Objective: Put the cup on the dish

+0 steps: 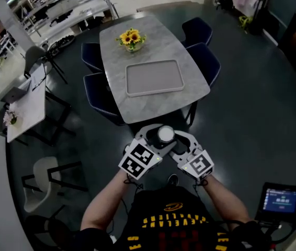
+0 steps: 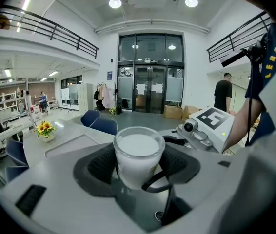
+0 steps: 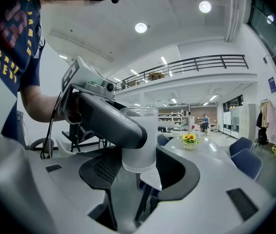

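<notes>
Head view: person stands back from the worktop [image 1: 190,75]. Both grippers meet at chest height around the cup [image 1: 165,134]. Left gripper [image 1: 156,138] and right gripper [image 1: 178,141] flank it. The cup is in the air, well apart from the dish [image 1: 154,78], a flat rectangular tray on the worktop near the flowers [image 1: 131,38].

Left gripper view: left gripper [image 2: 139,165] is clenched on the cup [image 2: 139,147], pads against both sides of the wall. Cup is frosted, open-topped and upright. Right gripper's marker cube [image 2: 216,123] is just beside it. Dish [image 2: 67,145] shows far off.

Right gripper view: right gripper [image 3: 140,172] looks clamped on the cup's lower wall [image 3: 145,145]. Contact on the far side is less sure. A left jaw crosses the upper wall. Flowers [image 3: 189,139] sit beyond.

Handling: probably light, rigid and smooth, like glass or hard plastic, so slippery in the pads and breakable if dropped. Best hold is mid-wall, squarely across the widest part, kept upright. Two grippers on one cup risk a twist, so one should let go before the carry.
</notes>
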Tool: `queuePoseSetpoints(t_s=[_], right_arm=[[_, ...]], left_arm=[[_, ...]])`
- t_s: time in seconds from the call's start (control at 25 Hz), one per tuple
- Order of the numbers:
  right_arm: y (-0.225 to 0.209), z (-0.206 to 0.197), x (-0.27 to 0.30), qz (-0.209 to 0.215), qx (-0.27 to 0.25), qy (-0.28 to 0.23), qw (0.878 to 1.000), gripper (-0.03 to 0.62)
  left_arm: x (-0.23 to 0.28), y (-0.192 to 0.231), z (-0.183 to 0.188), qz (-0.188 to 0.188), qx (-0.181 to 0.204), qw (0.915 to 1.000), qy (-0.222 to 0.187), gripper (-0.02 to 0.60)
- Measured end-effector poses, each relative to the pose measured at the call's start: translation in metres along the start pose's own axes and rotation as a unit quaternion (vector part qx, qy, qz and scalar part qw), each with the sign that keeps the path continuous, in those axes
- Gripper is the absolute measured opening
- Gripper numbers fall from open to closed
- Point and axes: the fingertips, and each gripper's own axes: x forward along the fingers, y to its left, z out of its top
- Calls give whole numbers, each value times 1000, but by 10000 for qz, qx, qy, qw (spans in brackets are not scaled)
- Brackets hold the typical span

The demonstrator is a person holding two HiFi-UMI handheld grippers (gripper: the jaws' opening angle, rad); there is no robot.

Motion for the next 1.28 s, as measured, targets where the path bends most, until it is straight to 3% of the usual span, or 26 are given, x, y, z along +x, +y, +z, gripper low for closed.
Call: queuePoseSetpoints(t_s=[0.52,0.72,1.28], right_arm=[[-53,-21,27,280,398,84,9988,215],[-72,-23,55,224,287,228,9991,215],[-141,-15,147,-155,127,353,9992,215]], left_arm=[[48,46,1,102,-351,9993,48,268],[54,80,1,4,-406,9992,28,268],[79,187,14,-157,-27,9998,82,268]])
